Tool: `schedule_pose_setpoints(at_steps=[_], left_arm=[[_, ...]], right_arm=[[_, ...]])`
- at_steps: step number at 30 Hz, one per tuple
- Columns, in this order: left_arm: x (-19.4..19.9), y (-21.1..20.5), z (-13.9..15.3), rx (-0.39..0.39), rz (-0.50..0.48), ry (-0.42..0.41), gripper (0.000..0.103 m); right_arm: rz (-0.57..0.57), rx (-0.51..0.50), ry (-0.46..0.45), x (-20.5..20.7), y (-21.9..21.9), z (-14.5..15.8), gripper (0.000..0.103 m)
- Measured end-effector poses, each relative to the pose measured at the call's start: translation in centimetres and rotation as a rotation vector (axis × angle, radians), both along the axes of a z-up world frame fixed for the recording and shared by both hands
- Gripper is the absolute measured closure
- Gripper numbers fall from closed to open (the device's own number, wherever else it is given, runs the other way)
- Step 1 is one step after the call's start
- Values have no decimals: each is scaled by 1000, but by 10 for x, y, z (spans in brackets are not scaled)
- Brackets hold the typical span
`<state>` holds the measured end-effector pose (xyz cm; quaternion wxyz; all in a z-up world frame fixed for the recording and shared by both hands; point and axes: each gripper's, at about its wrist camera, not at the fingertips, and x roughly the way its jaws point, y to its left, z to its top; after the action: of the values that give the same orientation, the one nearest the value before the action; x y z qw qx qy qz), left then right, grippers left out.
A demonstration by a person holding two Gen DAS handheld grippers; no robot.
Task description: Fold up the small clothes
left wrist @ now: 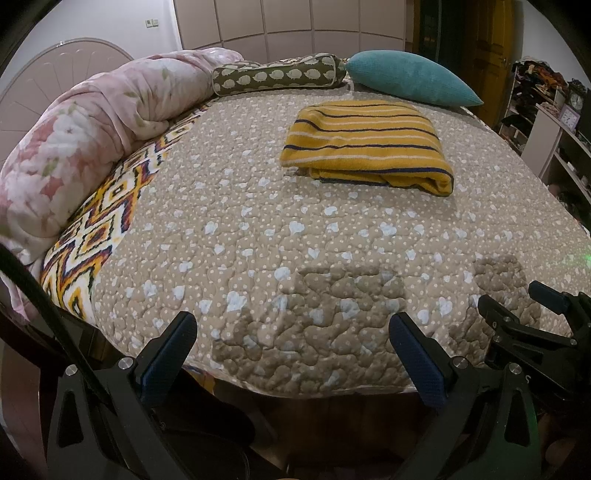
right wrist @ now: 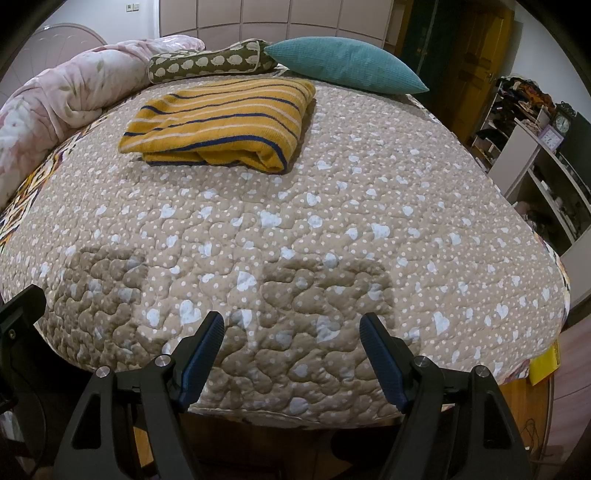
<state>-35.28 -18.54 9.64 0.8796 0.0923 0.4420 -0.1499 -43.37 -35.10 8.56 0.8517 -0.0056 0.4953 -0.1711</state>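
Bedroom; pale panelled wardrobe doors (left wrist: 280, 22) along the far wall. Bed covered by a beige quilted bedspread (left wrist: 258, 229) with white dots and pale blue hearts.

Far left on the bed: rolled pink floral duvet (left wrist: 85, 133), lying partly over a zigzag-patterned blanket (left wrist: 107, 221) along the left edge. Beside it, at the far edge: olive bolster cushion (left wrist: 277, 75) with a pale hedgehog print, then a teal pillow (left wrist: 410, 75), the two touching or nearly so.

The striped yellow garment (left wrist: 365, 144) lies folded into a thick rectangle on the bedspread, just in front of the teal pillow, well apart from both tools. Navy and white stripes; layered fold edges face the near side.

Right of the bed: open shelving (left wrist: 546, 122) with clutter and a small clock (right wrist: 561, 123).

Left hand-held gripper (left wrist: 293, 345): fingers spread wide, nothing between them, over the near edge of the bed. Right hand-held gripper (right wrist: 291, 349): likewise spread, empty, just beside the left one. Both cast shadows on the near bedspread.
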Motion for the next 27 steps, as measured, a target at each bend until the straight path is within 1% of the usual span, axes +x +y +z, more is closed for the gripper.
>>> schedule_pose_setpoints(at_steps=[9, 12, 17, 19, 21, 23, 27], left_arm=[[0, 2, -4, -6, 5, 13, 0], [11, 5, -7, -11, 8, 22, 0], [33, 3, -10, 12, -1, 12, 0], [43, 3, -14, 14, -2, 30, 0], [54, 3, -20, 4, 6, 65, 0], [62, 4, -23, 1, 15, 77, 0], [71, 4, -23, 5, 21, 60, 0]], right_arm=[[9, 1, -1, 0, 1, -2, 23], [19, 0, -1, 3, 1, -2, 23], [45, 11, -7, 23, -4, 0, 23], [53, 8, -7, 35, -6, -2, 23], [57, 8, 0, 46, -7, -4, 23], [66, 17, 2, 56, -8, -5, 23], [73, 12, -1, 70, -8, -5, 23]])
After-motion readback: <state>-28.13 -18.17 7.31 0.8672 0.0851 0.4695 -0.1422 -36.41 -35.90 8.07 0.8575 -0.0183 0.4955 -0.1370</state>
